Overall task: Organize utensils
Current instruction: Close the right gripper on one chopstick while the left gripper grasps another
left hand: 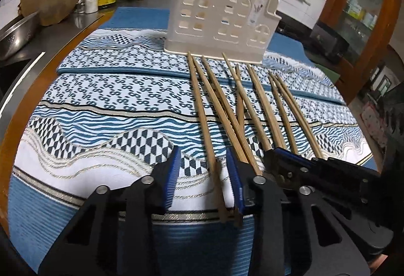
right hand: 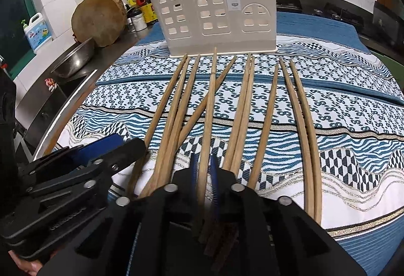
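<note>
**Right tongs on one chopstick, left tongs spread over another**

In the right wrist view my right gripper [right hand: 204,169] sits at lower centre, clenched on a single chopstick [right hand: 208,124] that crosses a neighbour. The remaining chopsticks [right hand: 300,124] fan across the patterned mat [right hand: 353,104] toward the cream utensil holder [right hand: 214,15] at upper centre. My left gripper [left hand: 204,175] is released, one chopstick end lying between its fingers. I judge a clean lift needs the tip raised clear of the crossing stick first.
</note>
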